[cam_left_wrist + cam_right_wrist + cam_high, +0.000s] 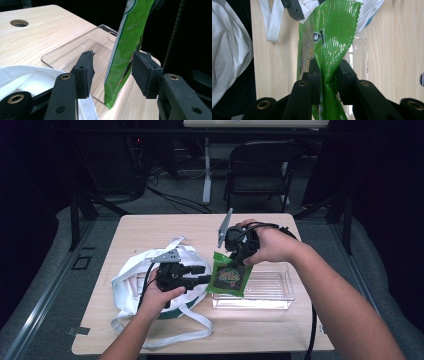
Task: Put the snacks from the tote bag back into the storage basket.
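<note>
Right gripper view: my right hand-held gripper (329,75) is pinching the top of a green snack pouch (329,37), film crumpled between the pads. The pouch hangs below it, off the worktop (150,227), lower edge over the near-left corner of the clear plastic tray (277,292). Left gripper view: my left hand-held gripper (112,72) is spread, jaws either side of the pouch's lower part; the right pad looks close to or touching the film, the left pad apart.

Risks, my guess: the grip is only on a narrow crinkled strip, so the slick film could slip out if I swing it. If the left closes off-centre it could twist the pouch against the right's hold or crush the contents. The pouch's bottom could also catch the tray wall.

Containers: tray looks empty, nothing inside that I can see. White cloth tote bag (135,270) lies under and behind my left hand-held gripper, mouth toward the tray; contents cannot tell.
</note>
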### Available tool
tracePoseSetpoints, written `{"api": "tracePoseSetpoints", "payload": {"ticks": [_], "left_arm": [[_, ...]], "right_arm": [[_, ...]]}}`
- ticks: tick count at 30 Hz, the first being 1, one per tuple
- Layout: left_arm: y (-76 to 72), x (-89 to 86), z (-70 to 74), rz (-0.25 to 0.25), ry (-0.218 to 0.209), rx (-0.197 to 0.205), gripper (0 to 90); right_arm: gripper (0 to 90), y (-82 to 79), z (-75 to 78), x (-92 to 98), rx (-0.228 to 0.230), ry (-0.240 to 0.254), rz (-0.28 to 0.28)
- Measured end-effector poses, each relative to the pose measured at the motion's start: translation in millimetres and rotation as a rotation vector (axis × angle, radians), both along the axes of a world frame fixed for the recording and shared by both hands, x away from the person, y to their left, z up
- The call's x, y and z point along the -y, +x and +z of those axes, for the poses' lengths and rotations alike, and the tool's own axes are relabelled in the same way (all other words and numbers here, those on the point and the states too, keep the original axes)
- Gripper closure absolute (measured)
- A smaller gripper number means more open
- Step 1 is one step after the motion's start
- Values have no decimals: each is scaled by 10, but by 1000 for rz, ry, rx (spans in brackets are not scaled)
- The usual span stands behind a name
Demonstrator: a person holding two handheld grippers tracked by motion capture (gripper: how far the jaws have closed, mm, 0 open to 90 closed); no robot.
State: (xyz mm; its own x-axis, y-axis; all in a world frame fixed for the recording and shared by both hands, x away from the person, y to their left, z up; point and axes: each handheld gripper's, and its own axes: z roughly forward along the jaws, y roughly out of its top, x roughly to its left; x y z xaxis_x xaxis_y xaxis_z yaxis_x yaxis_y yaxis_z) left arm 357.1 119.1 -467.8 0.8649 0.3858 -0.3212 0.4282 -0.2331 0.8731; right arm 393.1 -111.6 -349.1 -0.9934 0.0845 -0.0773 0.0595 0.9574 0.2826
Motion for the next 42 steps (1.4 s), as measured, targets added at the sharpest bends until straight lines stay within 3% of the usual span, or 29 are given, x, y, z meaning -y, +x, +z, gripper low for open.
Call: {"api": "tracePoseSetpoints", "payload": {"ticks": [20,31,42], "left_arm": [[55,-304,20,115,13,11,487],[49,-477,23,173,22,12,488],[12,-612,13,220,26,10,488]], "right_arm": [[753,83,41,84,53,-39,-19],[753,157,-10,125,72,-86,-26],[753,281,-74,186,91,-100,-48]]}}
